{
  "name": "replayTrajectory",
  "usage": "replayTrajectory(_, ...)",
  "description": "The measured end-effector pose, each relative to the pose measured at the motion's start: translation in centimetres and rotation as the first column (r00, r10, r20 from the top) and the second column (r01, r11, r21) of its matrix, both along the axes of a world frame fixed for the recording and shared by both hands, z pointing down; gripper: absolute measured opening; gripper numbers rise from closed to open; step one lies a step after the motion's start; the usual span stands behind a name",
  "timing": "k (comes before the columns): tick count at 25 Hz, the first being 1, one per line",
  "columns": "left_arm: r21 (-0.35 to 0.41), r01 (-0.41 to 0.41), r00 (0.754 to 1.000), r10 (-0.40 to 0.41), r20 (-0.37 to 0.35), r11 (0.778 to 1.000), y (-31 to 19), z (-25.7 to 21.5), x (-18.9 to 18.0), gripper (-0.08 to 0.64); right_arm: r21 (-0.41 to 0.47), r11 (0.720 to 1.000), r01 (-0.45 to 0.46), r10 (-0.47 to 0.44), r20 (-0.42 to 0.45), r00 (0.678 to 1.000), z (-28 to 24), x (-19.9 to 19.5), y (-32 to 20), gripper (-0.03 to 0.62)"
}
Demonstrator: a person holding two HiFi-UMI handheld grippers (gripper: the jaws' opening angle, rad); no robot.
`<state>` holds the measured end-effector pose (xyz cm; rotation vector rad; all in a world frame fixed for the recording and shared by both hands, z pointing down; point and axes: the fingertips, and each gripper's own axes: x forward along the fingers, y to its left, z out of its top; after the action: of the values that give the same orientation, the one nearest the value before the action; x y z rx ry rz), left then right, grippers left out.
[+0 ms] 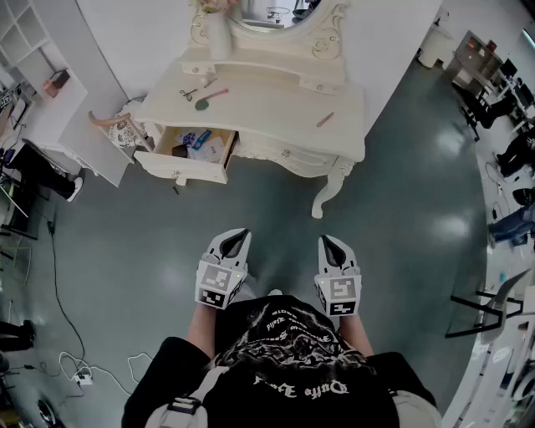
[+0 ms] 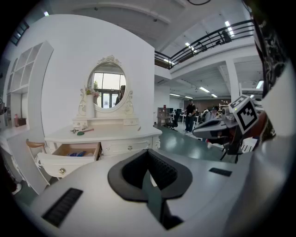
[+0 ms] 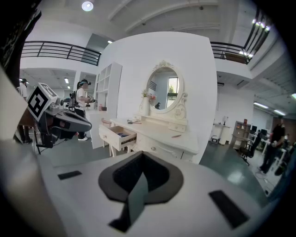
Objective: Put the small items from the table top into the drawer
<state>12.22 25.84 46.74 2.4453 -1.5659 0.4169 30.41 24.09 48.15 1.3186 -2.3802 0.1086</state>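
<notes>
The white dressing table [image 1: 276, 104] stands ahead of me across the floor. On its top lie a green brush with a pink handle [image 1: 209, 99], a small dark item [image 1: 188, 94] and a pink pen [image 1: 325, 119]. Its left drawer [image 1: 194, 150] is pulled out, with a blue item and other bits inside. My left gripper [image 1: 237, 237] and right gripper [image 1: 331, 243] are held near my body, far from the table, both shut and empty. The left gripper view shows its shut jaws [image 2: 149, 166] aimed toward the drawer [image 2: 69, 152]. From the right gripper [image 3: 141, 173], the pen [image 3: 176, 135] and the drawer [image 3: 121, 135] show.
A mirror [image 1: 276, 17] and a white vase [image 1: 219, 33] stand at the table's back. A chair [image 1: 121, 127] and white shelves [image 1: 25, 50] are to the left. Cables [image 1: 75, 368] lie on the floor at lower left. Office chairs and people are far right.
</notes>
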Motion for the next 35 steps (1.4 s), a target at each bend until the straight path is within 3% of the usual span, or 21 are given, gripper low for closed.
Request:
replayTrajectory(4,0.005,-0.028,0.999,0.028,0.018,1.000,0.0,0.7,0.0,0.015,0.009,1.000,0.001,-0.001,-0.013,1.000,-0.1,0.1,-0.4,0.009)
replayTrajectory(9,0.029,-0.043,0.996,0.041,0.079,0.999,-0.3,0.5,-0.4,0.015,0.030,0.999,0.025,-0.022,-0.092,0.995,0.1,-0.3,-0.5,0.009)
replayTrajectory(17,0.004,-0.072,0.994,0.071,0.083,0.997,-1.6,1.6,-1.1,0.015,0.022,1.000,0.000,0.002,-0.119,0.993,0.5,-1.2,-1.6,0.011)
replayTrajectory(26,-0.007,-0.101,0.990,0.101,0.097,0.995,-5.0,2.6,-2.9,0.015,0.007,0.999,-0.050,0.051,-0.066,0.997,0.5,-2.1,-3.8,0.011)
replayTrajectory(35,-0.006,-0.150,0.984,0.150,0.094,0.989,-9.6,2.9,-5.6,0.015,0.000,0.995,-0.095,0.095,-0.081,0.992,0.9,-5.4,-7.5,0.011)
